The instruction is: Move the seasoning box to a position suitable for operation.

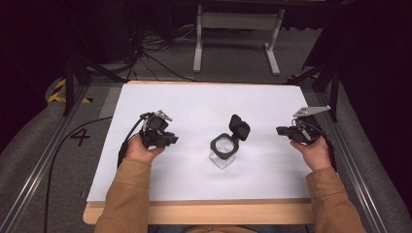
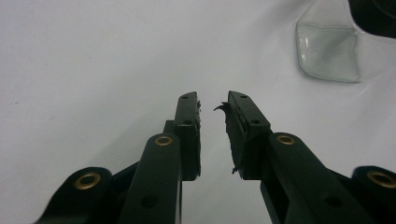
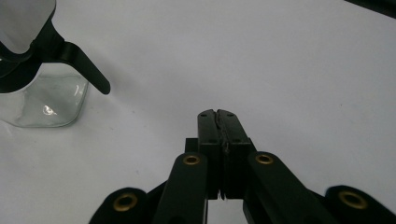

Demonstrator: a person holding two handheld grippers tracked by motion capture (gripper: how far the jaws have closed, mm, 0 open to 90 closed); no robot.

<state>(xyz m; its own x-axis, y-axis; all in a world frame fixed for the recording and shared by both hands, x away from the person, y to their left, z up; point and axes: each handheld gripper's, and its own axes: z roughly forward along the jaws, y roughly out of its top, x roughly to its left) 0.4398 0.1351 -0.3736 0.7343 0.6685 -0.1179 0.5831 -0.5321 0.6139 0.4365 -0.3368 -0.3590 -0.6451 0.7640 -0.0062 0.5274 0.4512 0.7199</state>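
Glass jar (image 1: 223, 154) stands between left gripper (image 1: 171, 140), fingers spread, and right gripper (image 1: 281, 130), fingers pressed together.

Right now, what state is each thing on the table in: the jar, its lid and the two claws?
Jar: upright on the white table, open, looks empty.
Lid: flipped up and back, attached at the jar's rim.
Left claw: open, a gap between its jaws, holding nothing, beside the jar.
Right claw: shut, jaws pressed together, holding nothing, apart from the jar.
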